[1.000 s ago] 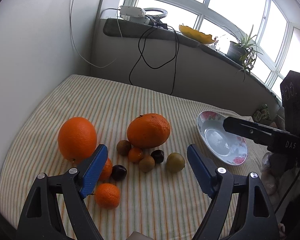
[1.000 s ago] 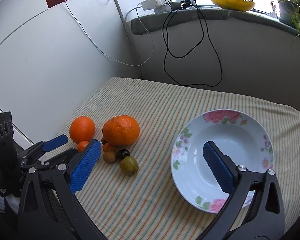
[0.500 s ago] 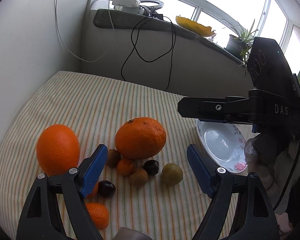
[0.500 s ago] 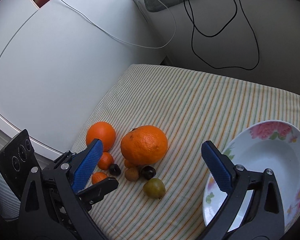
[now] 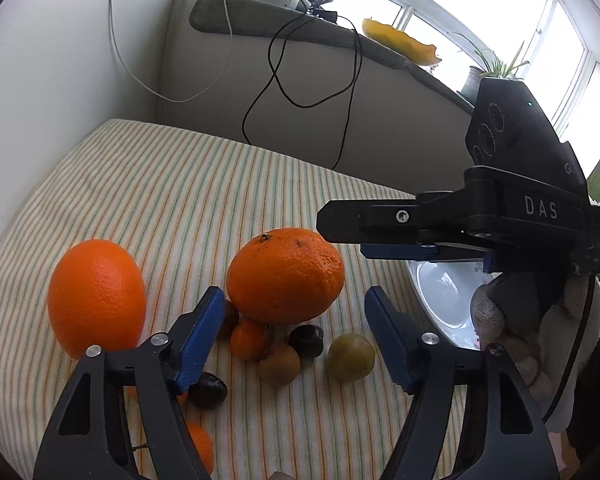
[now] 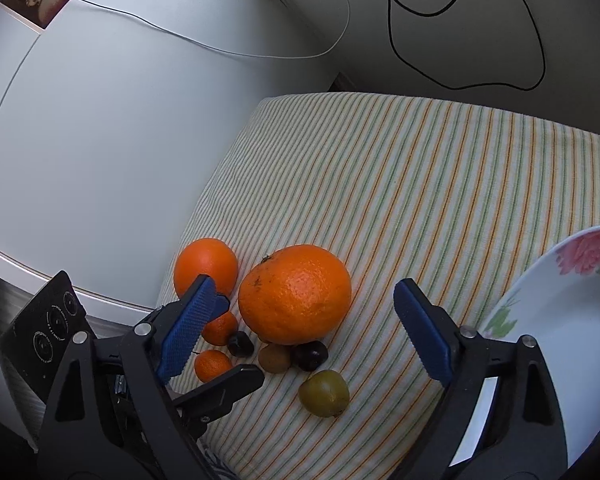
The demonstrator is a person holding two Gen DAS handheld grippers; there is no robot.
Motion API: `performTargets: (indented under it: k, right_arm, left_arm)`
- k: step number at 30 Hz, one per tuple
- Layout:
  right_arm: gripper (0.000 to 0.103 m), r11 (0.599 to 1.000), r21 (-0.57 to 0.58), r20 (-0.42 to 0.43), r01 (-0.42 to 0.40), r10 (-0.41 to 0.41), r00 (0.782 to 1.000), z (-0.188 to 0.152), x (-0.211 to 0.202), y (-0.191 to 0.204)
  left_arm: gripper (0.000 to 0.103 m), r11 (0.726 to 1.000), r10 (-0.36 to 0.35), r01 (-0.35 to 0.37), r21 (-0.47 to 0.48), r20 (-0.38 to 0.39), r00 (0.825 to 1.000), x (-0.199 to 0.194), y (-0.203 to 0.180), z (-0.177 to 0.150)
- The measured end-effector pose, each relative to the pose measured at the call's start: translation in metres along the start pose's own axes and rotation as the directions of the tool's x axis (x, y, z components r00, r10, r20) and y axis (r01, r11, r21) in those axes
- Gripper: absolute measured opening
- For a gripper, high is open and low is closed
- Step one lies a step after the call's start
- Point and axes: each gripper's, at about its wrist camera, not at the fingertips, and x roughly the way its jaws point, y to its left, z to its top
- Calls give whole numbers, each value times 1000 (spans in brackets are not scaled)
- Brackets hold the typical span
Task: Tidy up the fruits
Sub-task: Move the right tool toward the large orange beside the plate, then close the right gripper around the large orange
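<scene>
A pile of fruit lies on the striped cloth [image 5: 180, 184]. It holds a large orange [image 5: 286, 276] [image 6: 296, 294], a smaller orange [image 5: 96, 298] [image 6: 206, 266], and several small fruits. Among them are a green plum [image 5: 350, 356] [image 6: 324, 394], a brown fruit [image 5: 279, 364] and a dark fruit [image 5: 307, 340]. My left gripper [image 5: 296, 332] [image 6: 240, 340] is closing with the small fruits between its blue pads, and neither pad touches them. My right gripper [image 6: 306, 316] [image 5: 346, 236] is also closing, straddling the large orange without touching it.
A white flowered bowl [image 6: 512, 304] [image 5: 440, 300] stands to the right of the pile. A white wall [image 6: 120, 140] borders the cloth on the left. Black and white cables [image 5: 300, 92] hang from the windowsill behind, where a plant pot [image 5: 474, 82] stands.
My right gripper swung left from over the bowl to the large orange and tilted down. The left gripper came closer to the small fruits, and its jaws narrowed.
</scene>
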Motion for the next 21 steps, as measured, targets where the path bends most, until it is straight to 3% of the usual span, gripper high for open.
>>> performTargets:
  k: [9,21]
  right_arm:
    - [87,999,33,-50,-38,40,998,3,16,-3]
    - [79,1000,-20,-52,18,-19,998,5,31,6]
  left_arm:
    - [64,1000,-8,8,-26,-21,1000,10,7,0]
    - [64,999,-31,30,-30,-32,999,11,12,-6]
